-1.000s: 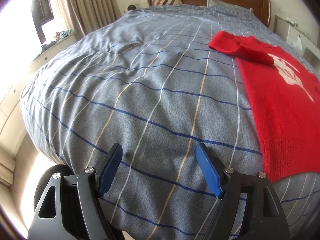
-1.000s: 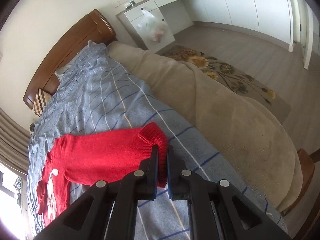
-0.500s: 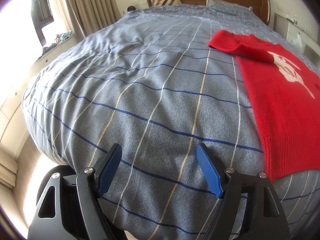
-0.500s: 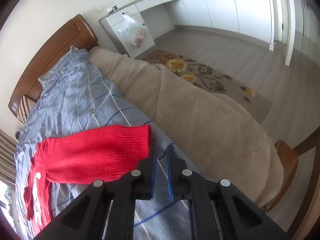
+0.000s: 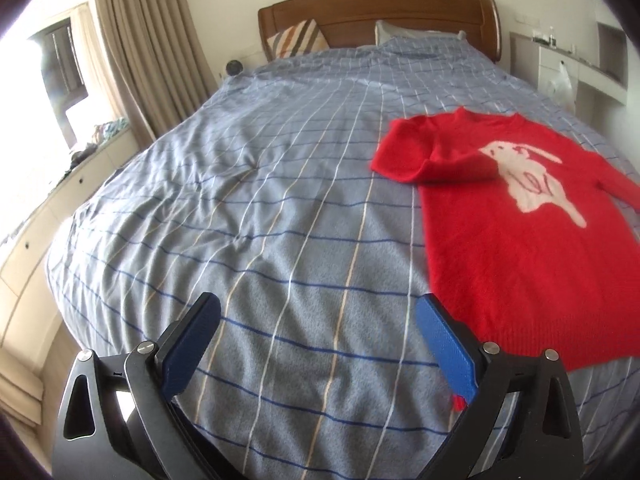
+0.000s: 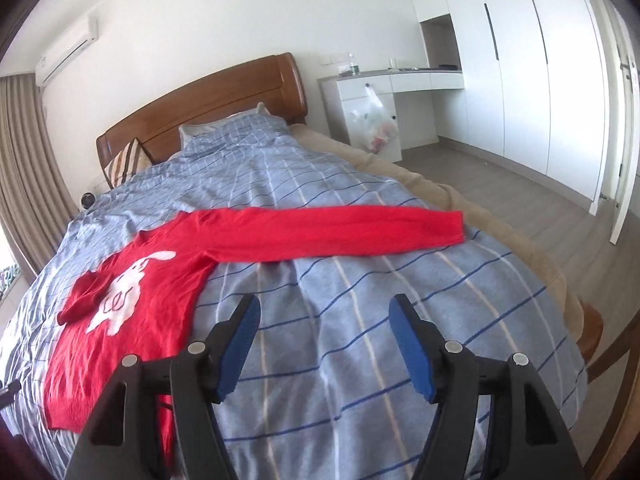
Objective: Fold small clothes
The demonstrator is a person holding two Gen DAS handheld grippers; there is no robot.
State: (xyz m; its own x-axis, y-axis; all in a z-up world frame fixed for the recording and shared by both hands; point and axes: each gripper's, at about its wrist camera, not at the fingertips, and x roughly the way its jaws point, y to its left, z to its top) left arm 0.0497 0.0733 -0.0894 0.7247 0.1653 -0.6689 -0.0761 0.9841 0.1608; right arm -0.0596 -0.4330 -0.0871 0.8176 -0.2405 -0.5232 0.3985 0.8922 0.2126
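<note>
The right gripper [image 6: 325, 340] has let go of the sleeve [image 6: 360, 232], jaws just opening, empty. Sleeve lies outstretched at twelve o'clock. Left gripper [image 5: 318, 334] spread wider, empty; red sweater [image 5: 520, 240] at two o'clock.

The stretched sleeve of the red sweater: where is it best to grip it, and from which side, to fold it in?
Probably the cuff of the stretched sleeve. It lies flat and straight toward the beige edge of the bed, its end free. Bring the open right gripper from that outer side, pinching the ribbed end, then carry it across the sweater.
</note>
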